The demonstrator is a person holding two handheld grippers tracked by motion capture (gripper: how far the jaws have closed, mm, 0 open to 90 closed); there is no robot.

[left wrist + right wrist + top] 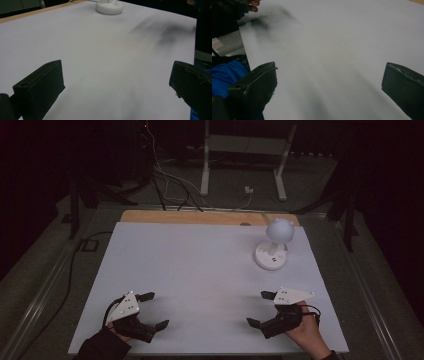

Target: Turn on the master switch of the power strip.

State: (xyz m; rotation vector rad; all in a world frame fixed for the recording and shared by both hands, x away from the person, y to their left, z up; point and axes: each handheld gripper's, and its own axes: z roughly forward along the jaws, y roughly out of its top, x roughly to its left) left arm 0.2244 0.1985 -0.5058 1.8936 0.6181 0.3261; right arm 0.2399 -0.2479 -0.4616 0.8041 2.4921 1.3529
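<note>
Holding a hand-held gripper in each hand near the front edge of the white worktop [200, 265], you had both spread wide with nothing between the jaws. Your left hand-held gripper [153, 310] sat at the near left, your right hand-held gripper [260, 308] at the near right, well apart from each other. A small white lamp [274, 245] with a round head stood upright toward the far right corner, well apart from both.
</note>
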